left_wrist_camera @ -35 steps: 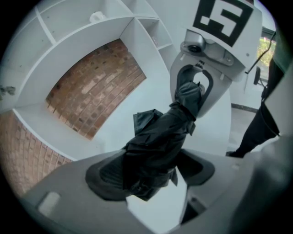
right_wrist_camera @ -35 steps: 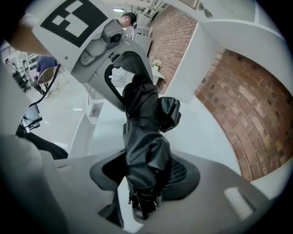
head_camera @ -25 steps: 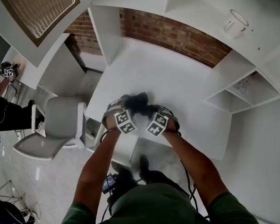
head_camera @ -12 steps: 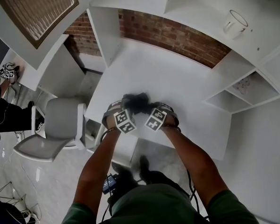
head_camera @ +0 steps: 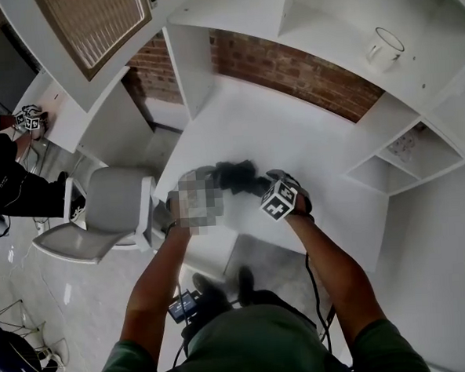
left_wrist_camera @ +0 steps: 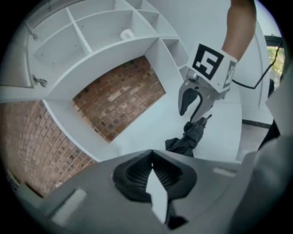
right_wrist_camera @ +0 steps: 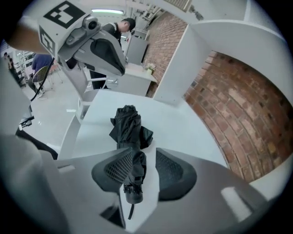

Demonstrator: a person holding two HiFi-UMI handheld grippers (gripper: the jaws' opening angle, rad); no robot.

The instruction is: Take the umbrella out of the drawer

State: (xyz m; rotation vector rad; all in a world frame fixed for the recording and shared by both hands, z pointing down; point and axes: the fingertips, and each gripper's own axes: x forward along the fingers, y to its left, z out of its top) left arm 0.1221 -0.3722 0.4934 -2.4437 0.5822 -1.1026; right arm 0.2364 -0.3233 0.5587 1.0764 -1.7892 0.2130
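Right gripper (right_wrist_camera: 139, 157): jaws apart, just been closing, not clamped | left gripper (left_wrist_camera: 152, 155): closed, empty | desk (right_wrist_camera: 183, 123): under both grippers | umbrella (right_wrist_camera: 128, 125): flat on desk, handle end between right jaws | task: umbrella lies outside any drawer

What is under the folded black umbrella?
The white desk top is under the umbrella, which rests on it. The patch directly beneath the fabric is covered, so it cannot be seen.

One black umbrella (right_wrist_camera: 128, 128), one white mug (head_camera: 383, 48), one grey chair (head_camera: 112, 203), one desk (head_camera: 280, 131)
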